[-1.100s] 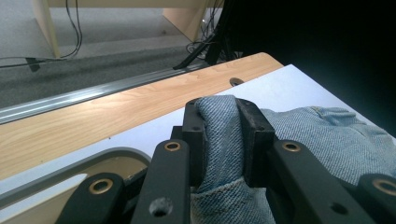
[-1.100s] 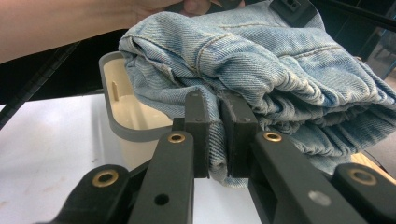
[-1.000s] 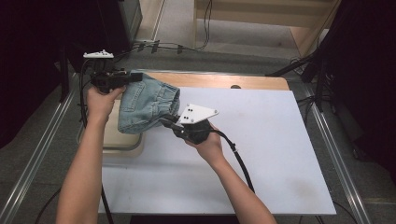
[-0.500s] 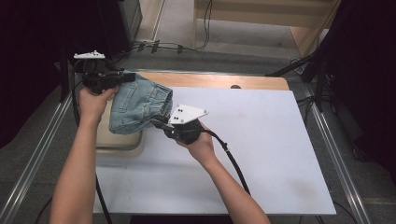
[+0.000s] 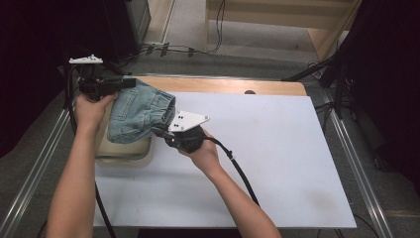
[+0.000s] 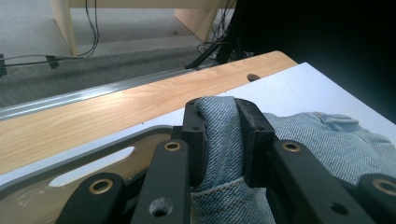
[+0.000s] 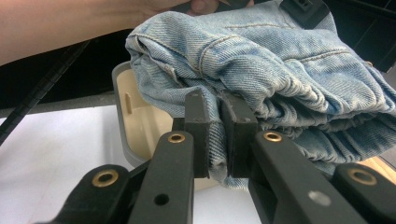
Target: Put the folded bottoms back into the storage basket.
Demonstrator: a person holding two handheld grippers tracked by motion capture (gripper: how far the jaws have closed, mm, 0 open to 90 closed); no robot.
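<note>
Moved: denim garment [image 5: 138, 111] carried leftward with both grippers since earlier | left gripper [image 6: 223, 135] and right gripper [image 7: 215, 137] clamped on denim | held over tray [image 5: 124, 151] at table's left edge | step: transport; next: lowering into tray.

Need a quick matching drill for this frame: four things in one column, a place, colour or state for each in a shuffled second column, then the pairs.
Things:
1. denim garment
2. bin
3. left tool
4. table sheet

Descriptions:
A. white, flat, covers most of the table top
B. faded blue, bunched, held up between both tools
C. beige inside with a grey rim, under the cloth
D. shut on a fold at the cloth's far end

Pairs: 1-B, 2-C, 3-D, 4-A

The right tool is shut on the garment's near edge.
</note>
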